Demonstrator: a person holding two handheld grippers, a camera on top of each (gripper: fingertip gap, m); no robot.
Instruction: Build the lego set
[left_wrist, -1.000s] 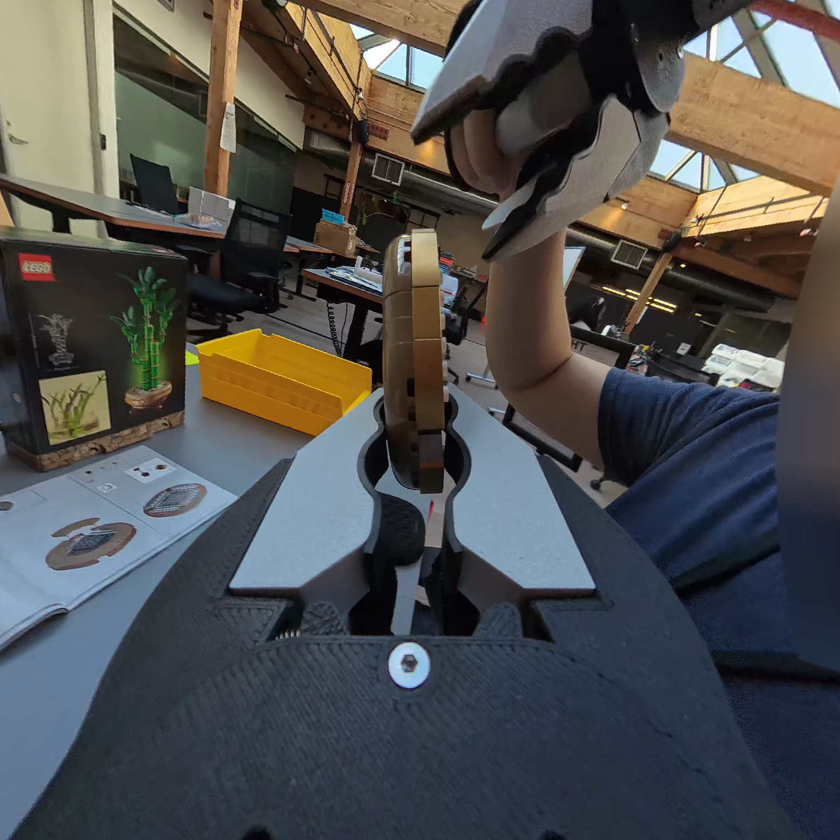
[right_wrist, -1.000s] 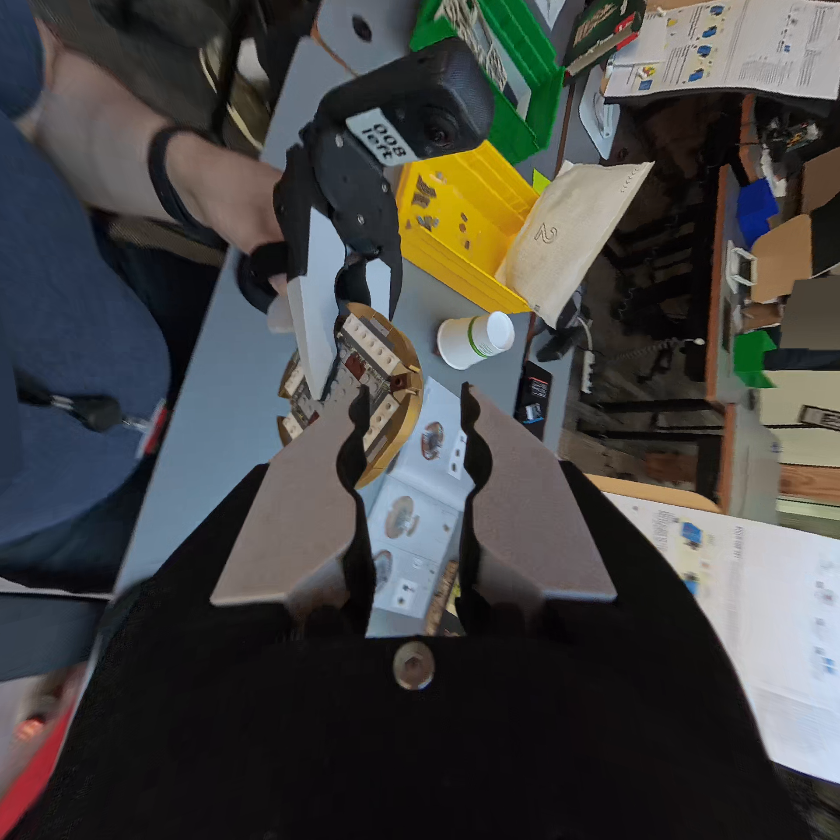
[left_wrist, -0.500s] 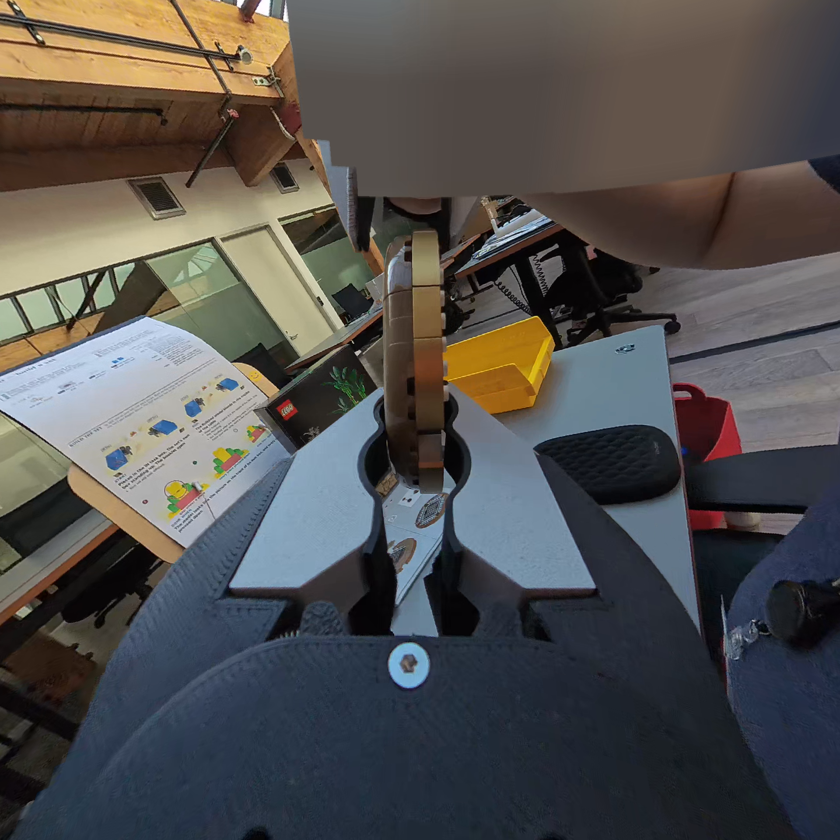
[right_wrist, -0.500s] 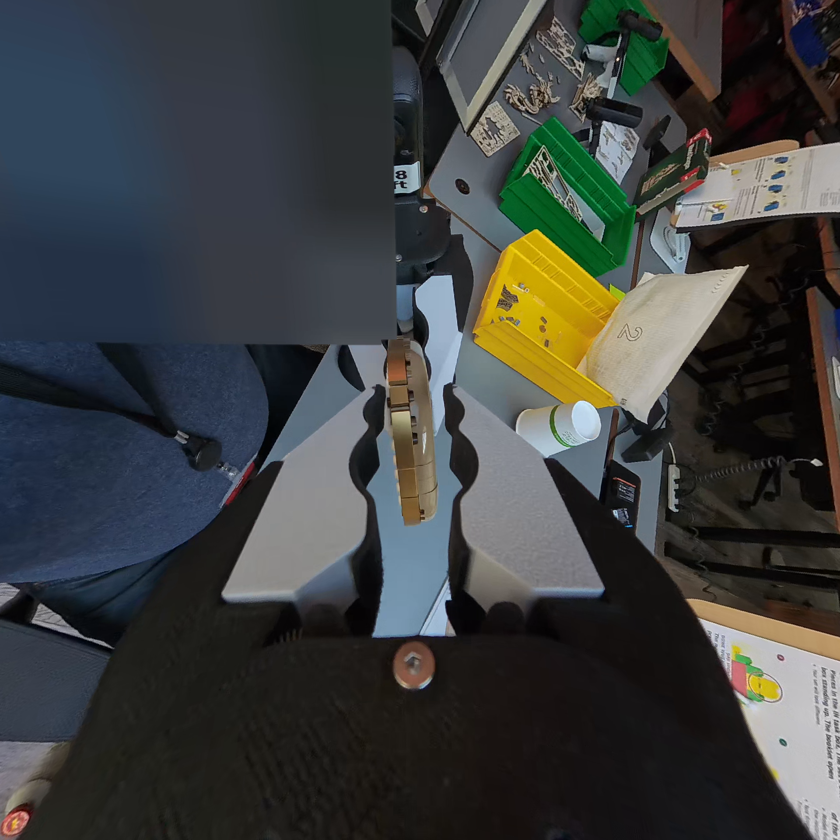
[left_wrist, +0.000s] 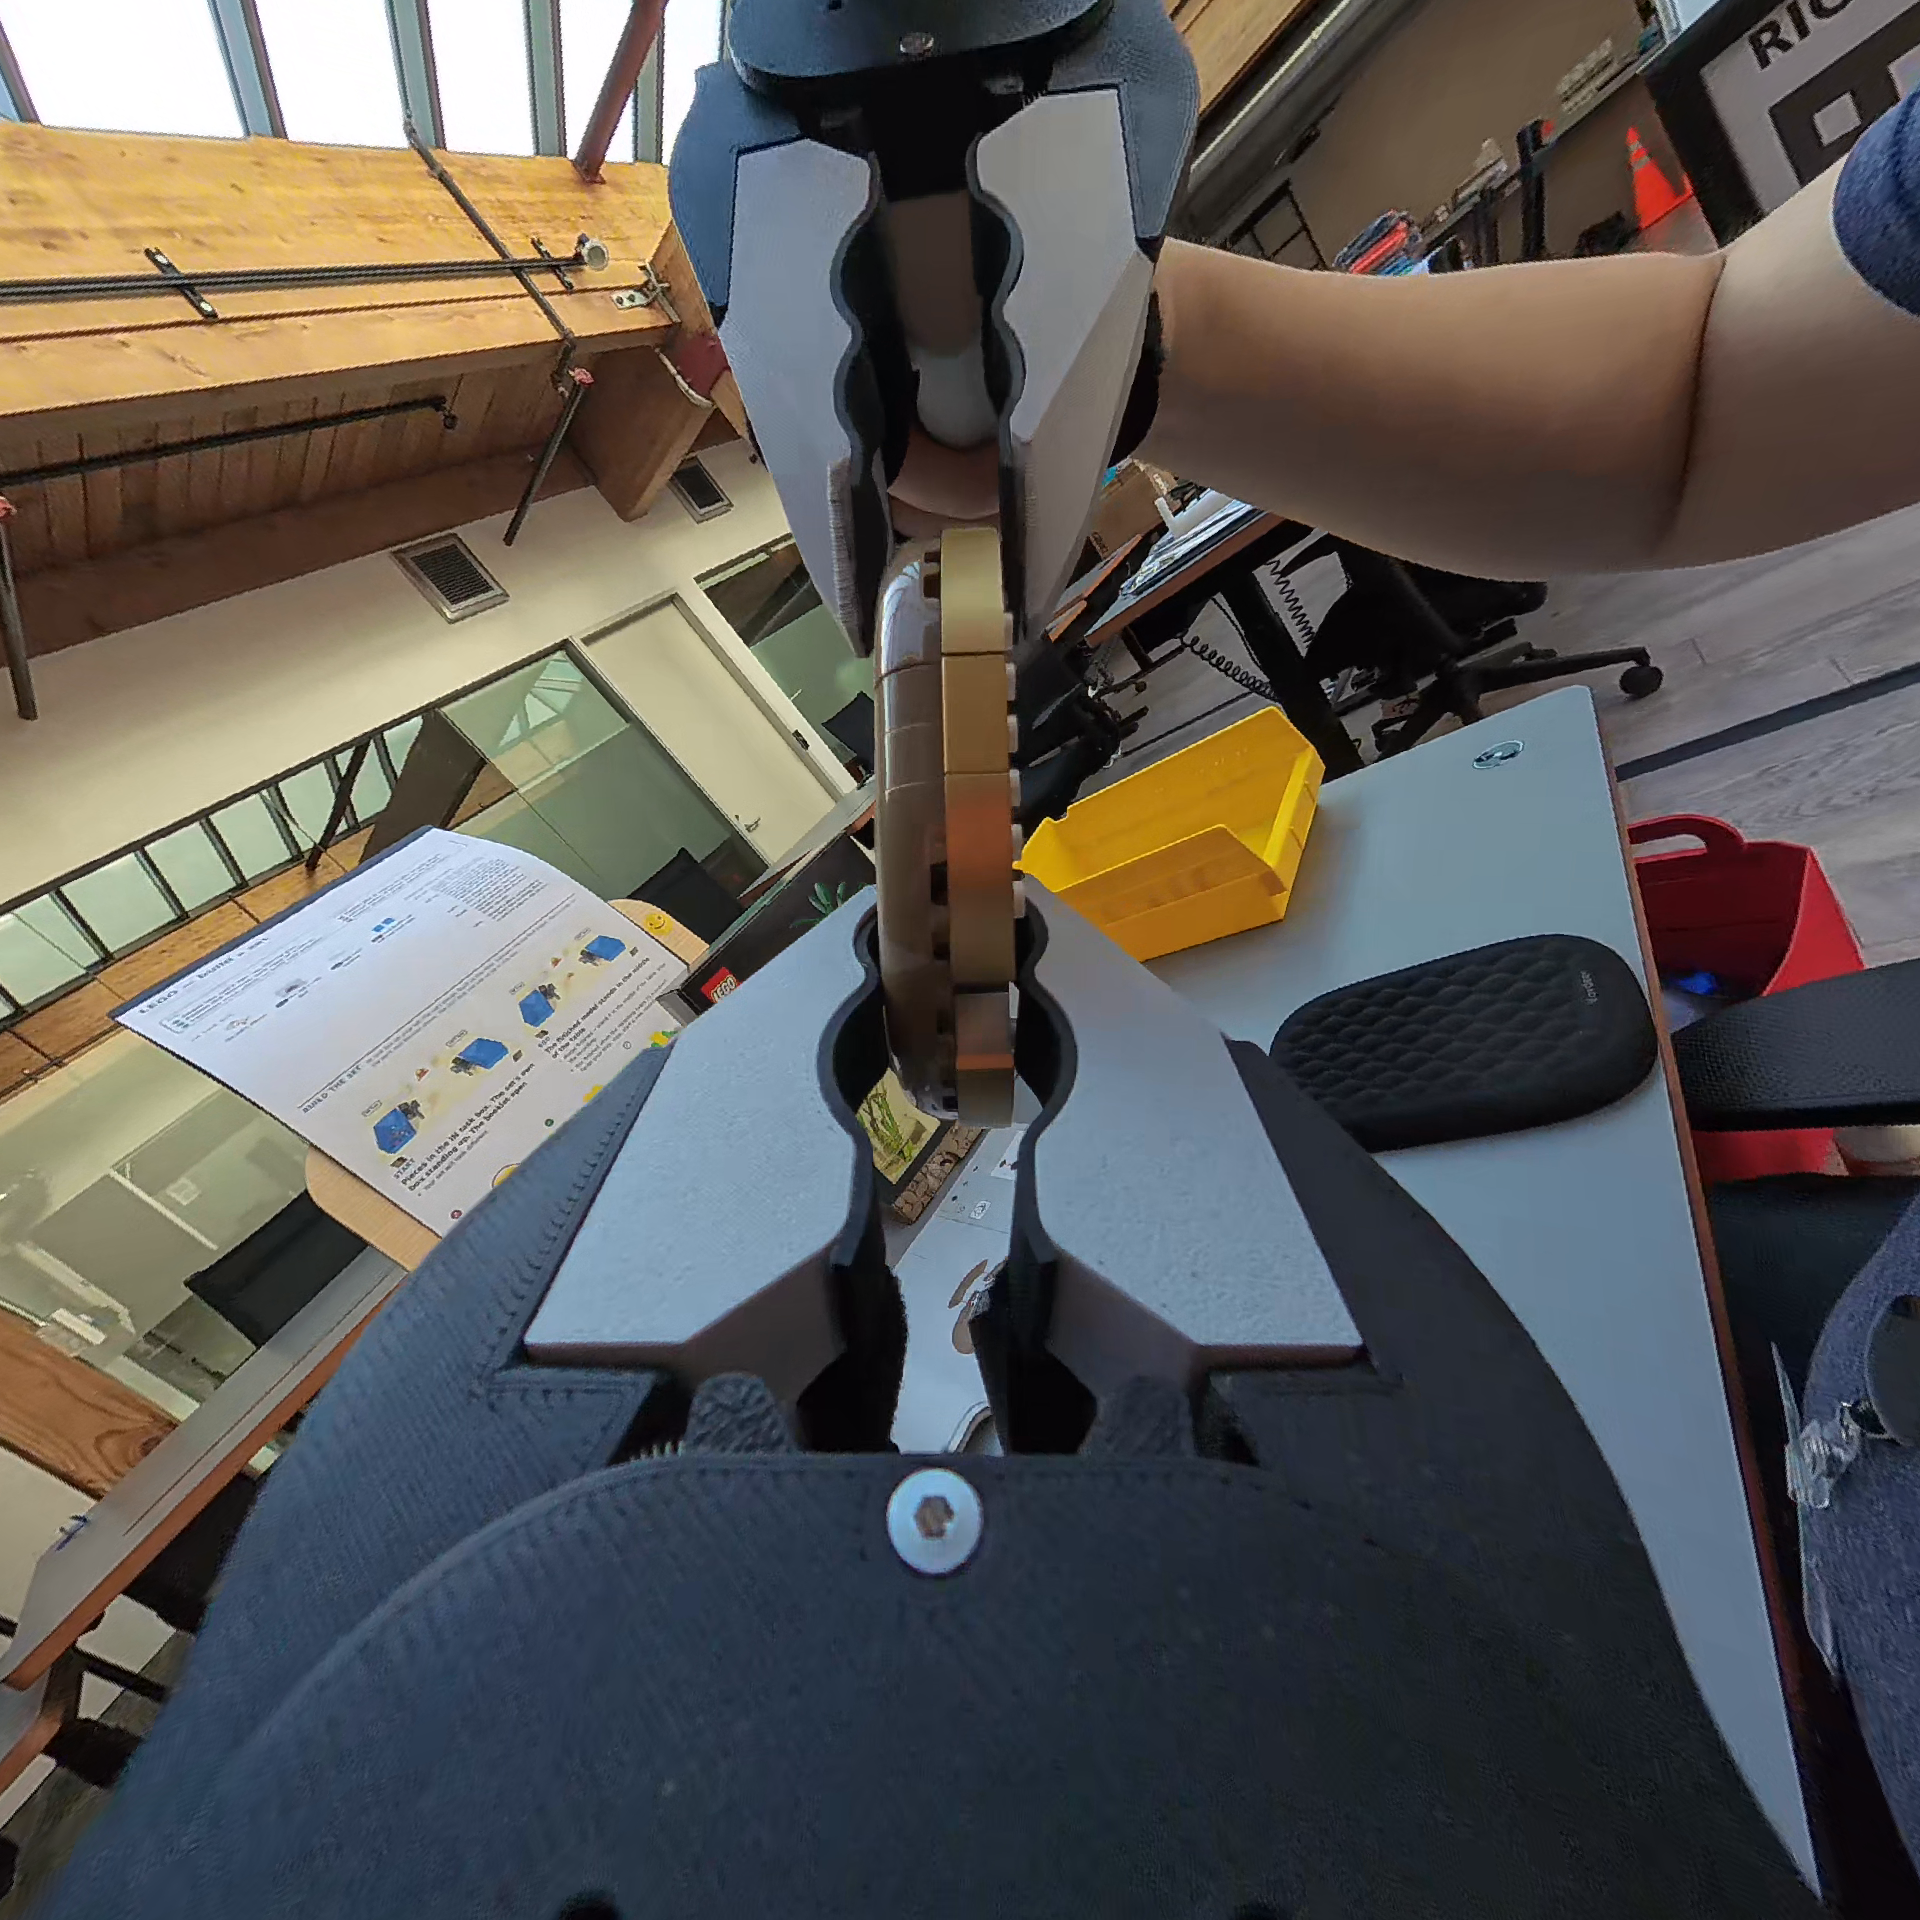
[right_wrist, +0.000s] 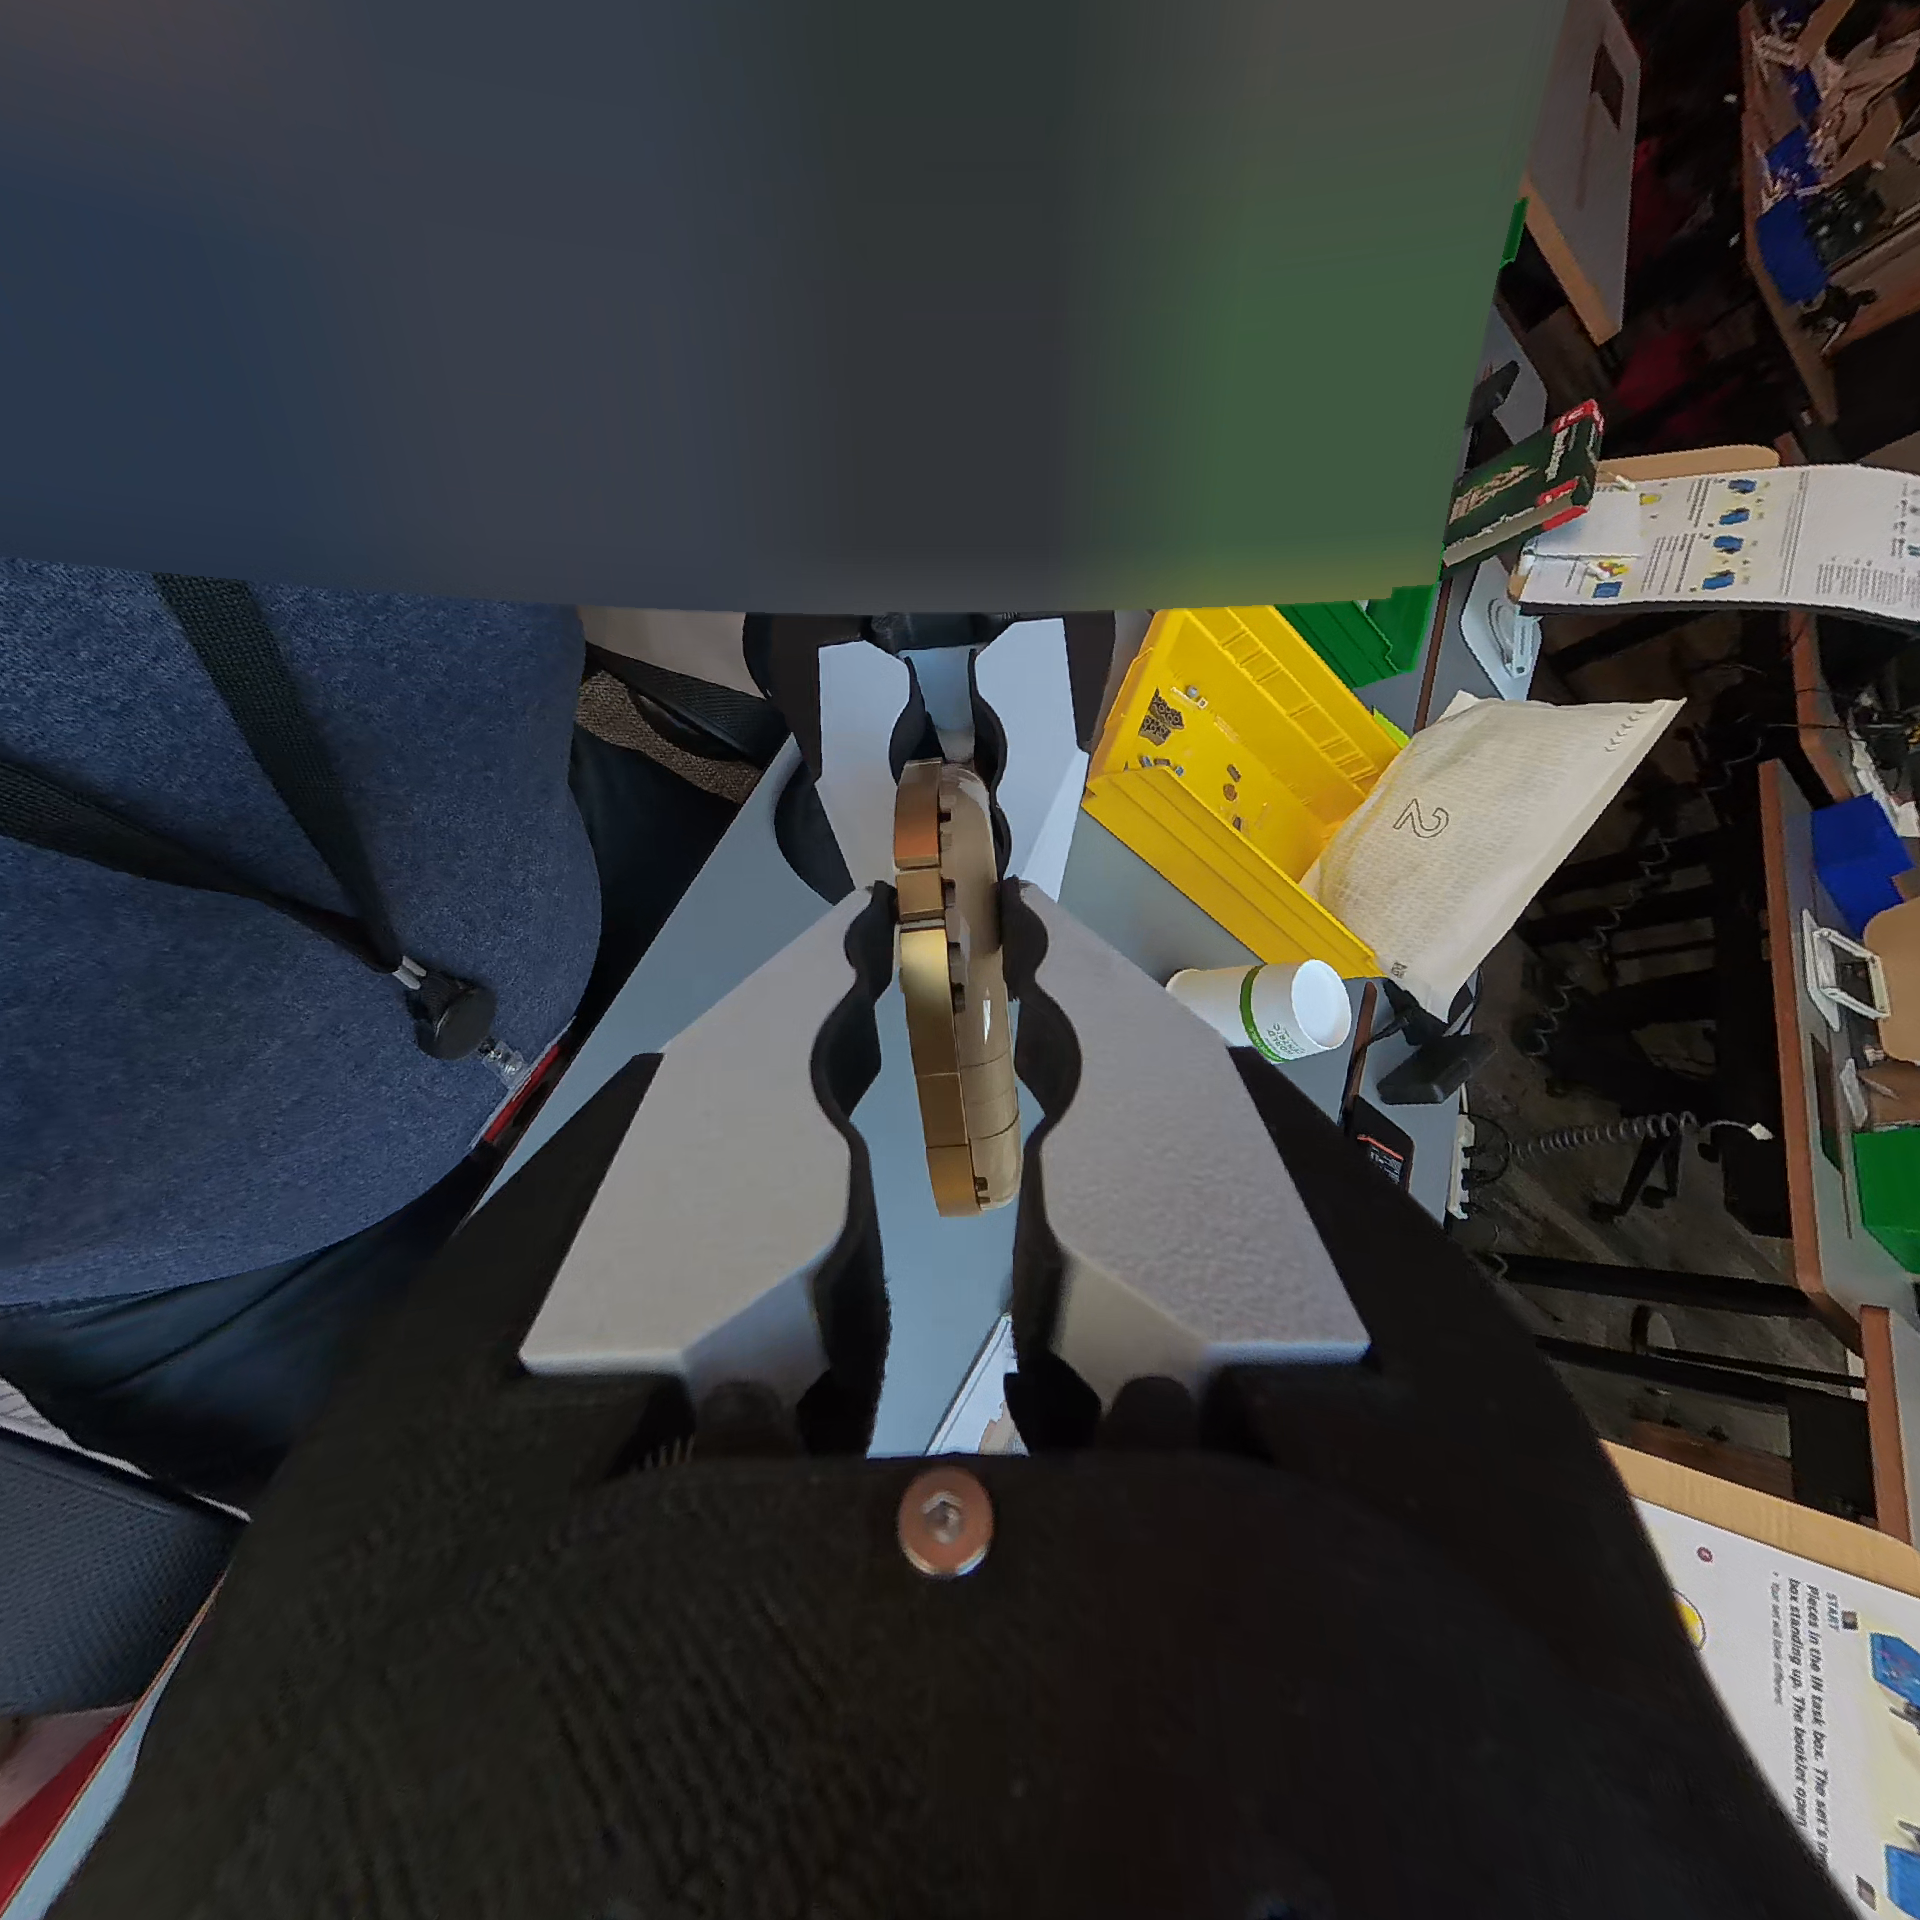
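Note:
A round gold-and-tan lego base is held edge-on above the grey table. My left gripper is shut on its lower edge. My right gripper comes in from above, and its grey fingers close on the opposite edge. In the right wrist view the base stands between my right gripper's tips, which touch both its faces. The left gripper shows beyond it, holding the far edge. The base's studded face is hidden.
A yellow bin with loose pieces, a black wrist pad, the set's box and an open booklet lie on the table. A paper bag, a tipped white cup and a green bin lie by the bin. About 5 centimetres separates my left fingertips from my right.
My right gripper has moved over the base's free edge and its jaws have narrowed onto it. The left gripper has tilted further upward with the base still in it.

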